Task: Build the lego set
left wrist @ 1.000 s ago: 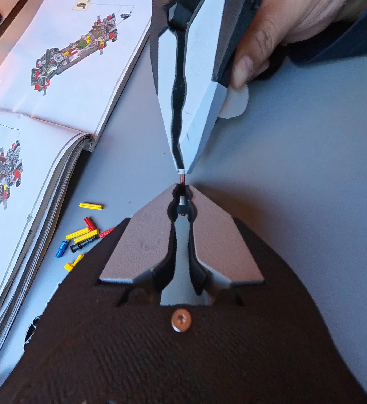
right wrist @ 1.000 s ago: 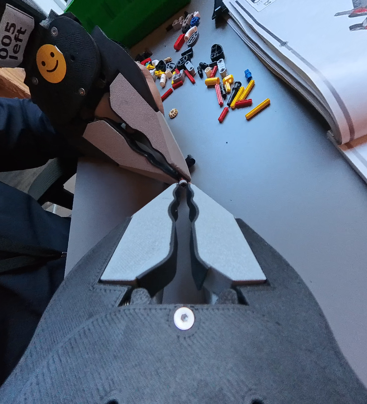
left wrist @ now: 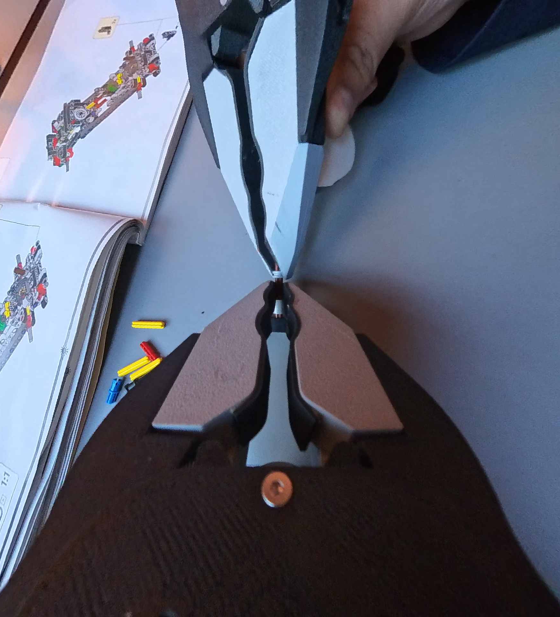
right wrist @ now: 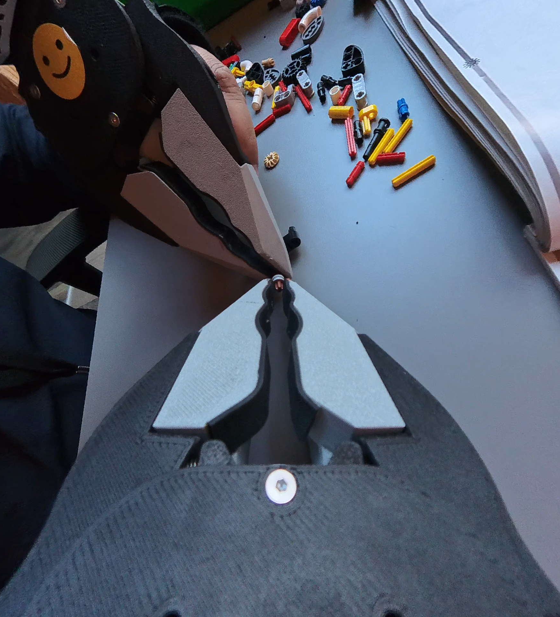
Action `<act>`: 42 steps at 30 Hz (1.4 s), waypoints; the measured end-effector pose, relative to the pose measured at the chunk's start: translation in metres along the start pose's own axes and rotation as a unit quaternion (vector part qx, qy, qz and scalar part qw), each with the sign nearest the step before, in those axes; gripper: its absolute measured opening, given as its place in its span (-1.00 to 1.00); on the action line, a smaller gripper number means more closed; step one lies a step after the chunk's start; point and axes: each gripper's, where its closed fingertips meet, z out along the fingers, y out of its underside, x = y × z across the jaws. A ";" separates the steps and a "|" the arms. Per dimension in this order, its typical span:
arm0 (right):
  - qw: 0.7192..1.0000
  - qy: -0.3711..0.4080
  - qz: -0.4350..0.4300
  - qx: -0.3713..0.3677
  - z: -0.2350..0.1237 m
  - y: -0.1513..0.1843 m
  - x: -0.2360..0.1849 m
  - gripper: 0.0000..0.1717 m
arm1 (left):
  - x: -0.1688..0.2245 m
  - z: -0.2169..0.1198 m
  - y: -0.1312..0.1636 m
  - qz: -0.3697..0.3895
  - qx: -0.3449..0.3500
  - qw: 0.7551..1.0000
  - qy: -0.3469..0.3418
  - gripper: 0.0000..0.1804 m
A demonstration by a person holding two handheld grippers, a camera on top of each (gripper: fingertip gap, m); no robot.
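My left gripper (left wrist: 278,284), with brown fingers, is shut on a thin red-brown axle (left wrist: 278,290) that carries a small white bush (left wrist: 278,305) between its pads. My right gripper (right wrist: 278,283), with grey fingers, is shut on the other end of the same axle (right wrist: 278,287), just behind a second pale bush (right wrist: 278,277). The two grippers meet tip to tip above the grey table (left wrist: 438,267). In the left wrist view the right gripper (left wrist: 277,271) comes down from the top. In the right wrist view the left gripper (right wrist: 280,272) comes in from the upper left.
An open instruction booklet (left wrist: 55,233) lies to the left, also seen in the right wrist view (right wrist: 522,117). Several loose red, yellow, black and blue pieces (right wrist: 355,110) lie scattered beyond. A black pin (right wrist: 292,235) lies by the left gripper. A hand (left wrist: 355,83) holds the right gripper.
The two grippers have drawn slightly closer together, so less of the axle shows between their tips. Both grasps stay shut on it.
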 end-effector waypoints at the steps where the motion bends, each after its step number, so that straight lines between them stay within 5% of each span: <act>1: 1.000 -0.001 0.002 0.000 0.000 0.000 0.000 -0.97 | 0.000 0.000 0.000 0.000 -0.001 1.000 -0.001 -0.99; 13: 0.998 -0.040 0.017 0.049 -0.010 -0.012 -0.005 -0.97 | -0.004 -0.006 -0.010 0.006 0.034 0.999 -0.018 -0.98; 42: 0.982 0.092 -0.109 0.126 -0.032 -0.031 -0.002 -1.00 | -0.023 -0.014 -0.024 0.017 0.094 0.992 -0.079 -0.98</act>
